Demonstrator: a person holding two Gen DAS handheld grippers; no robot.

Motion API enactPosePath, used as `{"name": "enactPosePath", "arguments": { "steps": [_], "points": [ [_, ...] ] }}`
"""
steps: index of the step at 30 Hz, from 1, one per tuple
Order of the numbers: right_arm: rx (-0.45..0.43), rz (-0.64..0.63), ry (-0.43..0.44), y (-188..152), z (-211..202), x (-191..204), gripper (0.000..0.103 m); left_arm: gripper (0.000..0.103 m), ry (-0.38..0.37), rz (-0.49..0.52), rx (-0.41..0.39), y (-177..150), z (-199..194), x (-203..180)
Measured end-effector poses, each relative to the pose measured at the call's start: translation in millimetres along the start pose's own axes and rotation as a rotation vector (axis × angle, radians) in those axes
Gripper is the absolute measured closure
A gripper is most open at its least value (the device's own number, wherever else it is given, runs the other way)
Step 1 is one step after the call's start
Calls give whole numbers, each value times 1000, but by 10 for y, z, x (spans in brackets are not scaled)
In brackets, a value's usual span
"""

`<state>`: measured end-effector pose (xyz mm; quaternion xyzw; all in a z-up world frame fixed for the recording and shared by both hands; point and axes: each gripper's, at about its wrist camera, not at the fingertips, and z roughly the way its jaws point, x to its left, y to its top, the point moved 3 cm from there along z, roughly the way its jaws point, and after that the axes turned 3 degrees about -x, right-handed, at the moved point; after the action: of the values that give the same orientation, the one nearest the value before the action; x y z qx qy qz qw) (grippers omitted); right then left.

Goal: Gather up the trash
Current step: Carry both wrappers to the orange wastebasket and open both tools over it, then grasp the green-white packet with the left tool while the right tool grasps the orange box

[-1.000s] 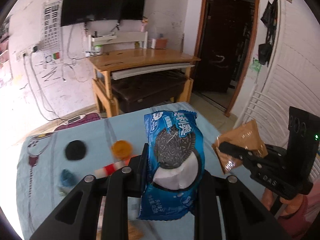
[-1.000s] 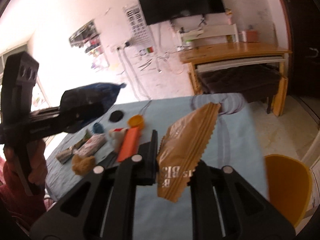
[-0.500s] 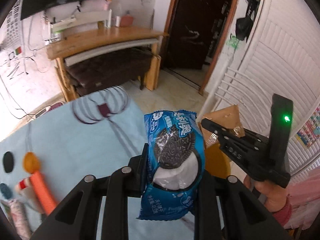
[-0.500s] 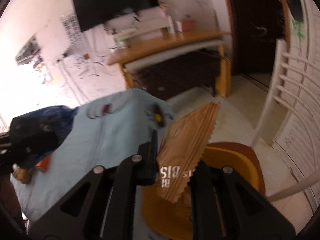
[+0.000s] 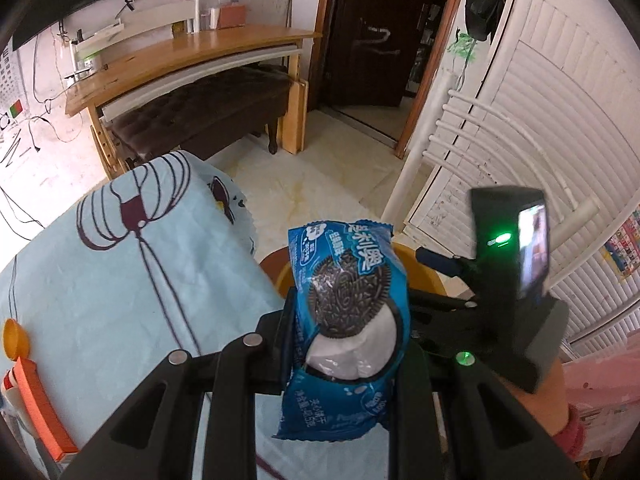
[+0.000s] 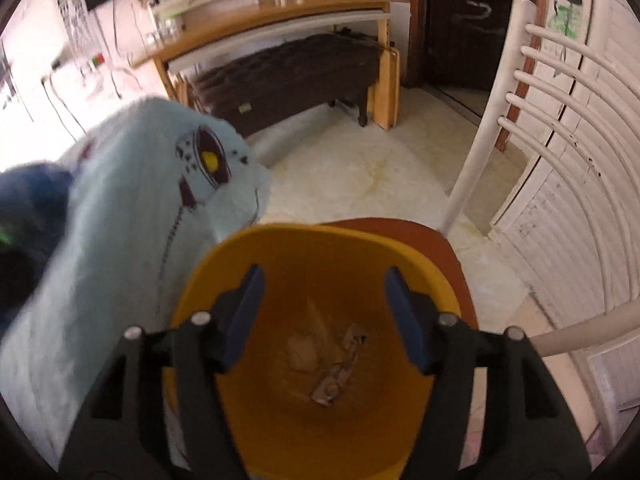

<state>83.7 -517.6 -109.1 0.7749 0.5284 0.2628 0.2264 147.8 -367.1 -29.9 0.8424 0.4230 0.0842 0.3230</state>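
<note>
So the yellow bin (image 6: 320, 360) sits on a brown chair seat (image 6: 420, 236), right off the counter's corner. Down at its bottom there's a tan wrapper (image 6: 306, 350) and a crumpled silvery scrap (image 6: 338, 376) at about 4 o'clock from it. The right tool (image 6: 326, 312) hangs straight over the bin mouth with its jaws opening and nothing between the blue pads (image 6: 244, 312). The left tool (image 5: 348, 328) is clenched on a blue cookie packet (image 5: 348, 320), upright, held up beside the counter edge with the bin rim (image 5: 424, 276) peeking out behind it. The counter (image 5: 100, 280) wears a light-blue cloth with dark line drawings; an orange stick-like thing (image 5: 36, 404) lies at its 8 o'clock edge. Beyond: pale tiled floor (image 5: 320, 184), wooden desk (image 5: 180, 60), dark doorway (image 5: 372, 32), white slatted chair back (image 6: 552, 92).
</note>
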Motion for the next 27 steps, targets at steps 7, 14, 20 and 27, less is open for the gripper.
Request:
{"name": "enactPosePath", "arguments": {
  "steps": [7, 14, 20, 27],
  "points": [
    [-156, 239, -5, 108, -365, -541, 31, 80, -28, -24, 57, -20, 204, -118],
    [-235, 301, 27, 154, -604, -643, 27, 34, -61, -41, 73, -36, 292, -167],
    [-231, 242, 37, 166, -600, -453, 27, 32, -68, -44, 73, -60, 220, -138],
    [-252, 213, 70, 177, -693, -307, 26, 29, -78, -75, 9, -163, -162, 4]
  ]
}}
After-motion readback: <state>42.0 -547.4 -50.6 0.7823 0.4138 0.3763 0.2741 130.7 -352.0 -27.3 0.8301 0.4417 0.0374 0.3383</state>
